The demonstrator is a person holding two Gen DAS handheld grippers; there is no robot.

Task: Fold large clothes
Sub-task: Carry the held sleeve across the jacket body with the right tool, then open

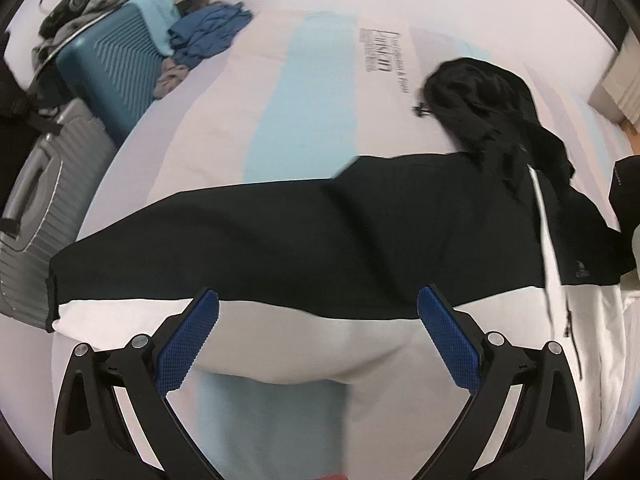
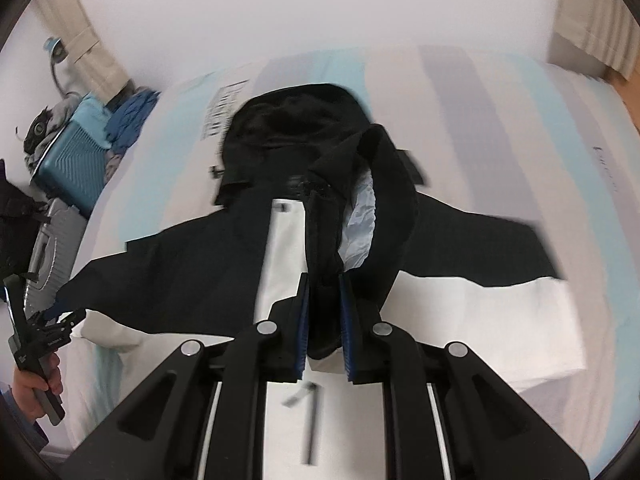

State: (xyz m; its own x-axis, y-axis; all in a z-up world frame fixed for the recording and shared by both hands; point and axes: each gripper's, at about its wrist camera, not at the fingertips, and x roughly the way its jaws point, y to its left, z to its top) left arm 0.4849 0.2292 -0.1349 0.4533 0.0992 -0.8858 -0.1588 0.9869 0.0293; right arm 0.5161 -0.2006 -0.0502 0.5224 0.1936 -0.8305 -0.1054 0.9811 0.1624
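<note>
A large black and white hooded jacket [image 2: 224, 264] lies spread on the bed, sleeves out to both sides, hood [image 2: 296, 128] at the far end. My right gripper [image 2: 324, 280] is shut on the jacket's black front zipper edge near the middle. In the left wrist view the jacket's left sleeve [image 1: 256, 240] stretches across the bed. My left gripper [image 1: 318, 304] is open and empty, hovering just in front of the sleeve's white lower edge. The left gripper also shows in the right wrist view [image 2: 52, 316], at the sleeve's cuff end.
The bed [image 1: 304, 92] has a white and light-blue striped cover. A teal suitcase [image 1: 108, 68] and a grey suitcase [image 1: 36, 200] stand beside the bed's left side, with blue clothes [image 1: 208, 32] piled near them. A curtain [image 2: 596, 12] hangs at the far right.
</note>
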